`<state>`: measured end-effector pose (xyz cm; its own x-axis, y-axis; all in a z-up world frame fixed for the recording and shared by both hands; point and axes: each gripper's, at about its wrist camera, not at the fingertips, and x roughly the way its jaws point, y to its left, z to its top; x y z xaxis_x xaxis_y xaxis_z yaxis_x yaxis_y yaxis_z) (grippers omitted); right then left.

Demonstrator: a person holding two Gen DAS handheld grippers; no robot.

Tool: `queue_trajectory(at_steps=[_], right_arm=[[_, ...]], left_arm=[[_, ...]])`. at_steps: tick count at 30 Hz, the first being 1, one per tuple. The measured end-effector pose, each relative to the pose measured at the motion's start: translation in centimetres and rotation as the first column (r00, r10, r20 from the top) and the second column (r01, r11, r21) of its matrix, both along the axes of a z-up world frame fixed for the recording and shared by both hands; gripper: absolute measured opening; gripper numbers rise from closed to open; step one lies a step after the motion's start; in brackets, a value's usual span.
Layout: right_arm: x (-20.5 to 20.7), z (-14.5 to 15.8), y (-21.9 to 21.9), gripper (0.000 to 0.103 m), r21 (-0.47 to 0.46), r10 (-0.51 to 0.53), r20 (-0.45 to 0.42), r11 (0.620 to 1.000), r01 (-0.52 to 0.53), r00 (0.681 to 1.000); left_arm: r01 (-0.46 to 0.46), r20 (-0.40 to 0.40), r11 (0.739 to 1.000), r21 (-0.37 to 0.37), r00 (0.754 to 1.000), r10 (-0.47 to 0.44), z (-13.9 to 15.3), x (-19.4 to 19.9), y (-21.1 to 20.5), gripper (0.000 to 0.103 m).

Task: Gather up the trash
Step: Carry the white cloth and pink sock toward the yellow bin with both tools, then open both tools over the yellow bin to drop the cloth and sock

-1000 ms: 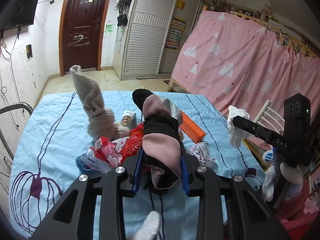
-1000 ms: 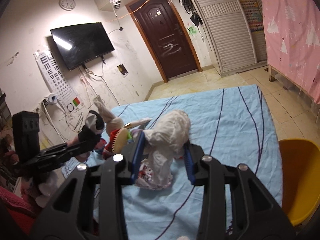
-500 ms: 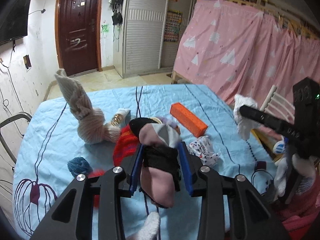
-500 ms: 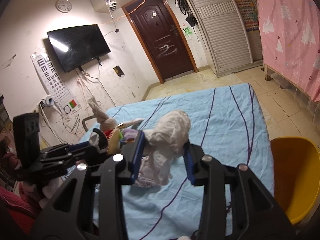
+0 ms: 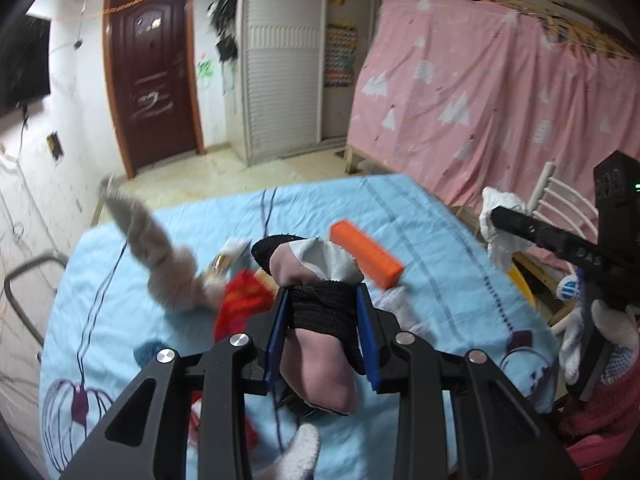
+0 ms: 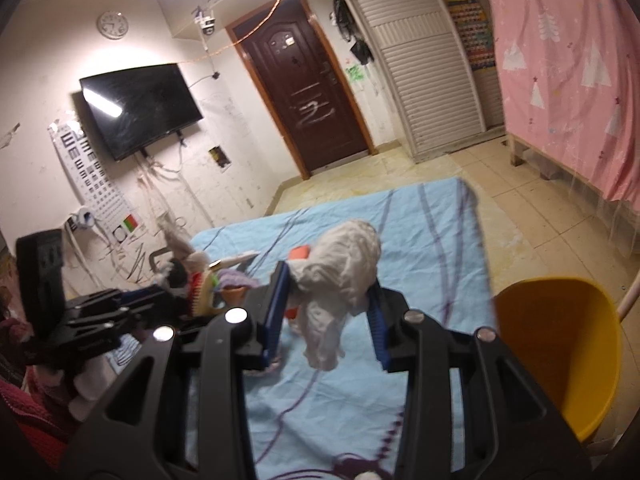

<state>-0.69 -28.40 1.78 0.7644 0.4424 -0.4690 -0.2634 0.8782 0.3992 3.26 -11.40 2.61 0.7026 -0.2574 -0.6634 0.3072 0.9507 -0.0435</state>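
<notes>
My left gripper (image 5: 320,296) grips a rolled pink, grey and black sock bundle (image 5: 316,360); its jaws are closing on the bundle's black band. My right gripper (image 6: 328,286) is shut on a crumpled white paper wad (image 6: 344,268), which hangs above the blue sheet. In the left wrist view the right gripper (image 5: 498,216) shows at the right edge with the white wad (image 5: 500,236). Loose on the sheet lie a red wrapper (image 5: 240,308), an orange block (image 5: 366,254) and a beige knitted sock (image 5: 160,260). A yellow bin (image 6: 560,356) stands just right of the right gripper.
The blue sheet (image 5: 420,220) covers a table or bed, its far edge toward the tiled floor and a dark door (image 6: 308,92). A pink curtain (image 5: 500,112) and a white chair (image 5: 560,208) stand to the right. A gloved hand (image 5: 616,332) holds the right gripper.
Both grippers have moved sideways over the sheet with their loads still held. The yellow bin fills more of the right wrist view. The trash pile has slid left in the left wrist view.
</notes>
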Motion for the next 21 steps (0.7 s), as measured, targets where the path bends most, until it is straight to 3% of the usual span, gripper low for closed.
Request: queue_trajectory(at_steps=[9, 15, 21], right_arm=[[-1.7, 0.4, -6.3, 0.035, -0.058, -0.205, 0.029, 0.977, 0.206, 0.978], [-2.7, -0.6, -10.1, 0.037, -0.116, -0.329, 0.021, 0.937, 0.329, 0.944], [-2.3, -2.5, -13.2, 0.042, -0.100, -0.365, -0.024, 0.927, 0.361, 0.931]], left_arm=[[0.189, 0.060, 0.981, -0.049, 0.981, -0.186, 3.1, 1.3, -6.5, 0.024], [0.335, 0.054, 0.936, -0.109, 0.942, -0.331, 3.3, 2.2, -12.5, 0.024], [0.437, 0.047, 0.888, -0.145, 0.899, -0.435, 3.1, 2.6, -18.5, 0.024]])
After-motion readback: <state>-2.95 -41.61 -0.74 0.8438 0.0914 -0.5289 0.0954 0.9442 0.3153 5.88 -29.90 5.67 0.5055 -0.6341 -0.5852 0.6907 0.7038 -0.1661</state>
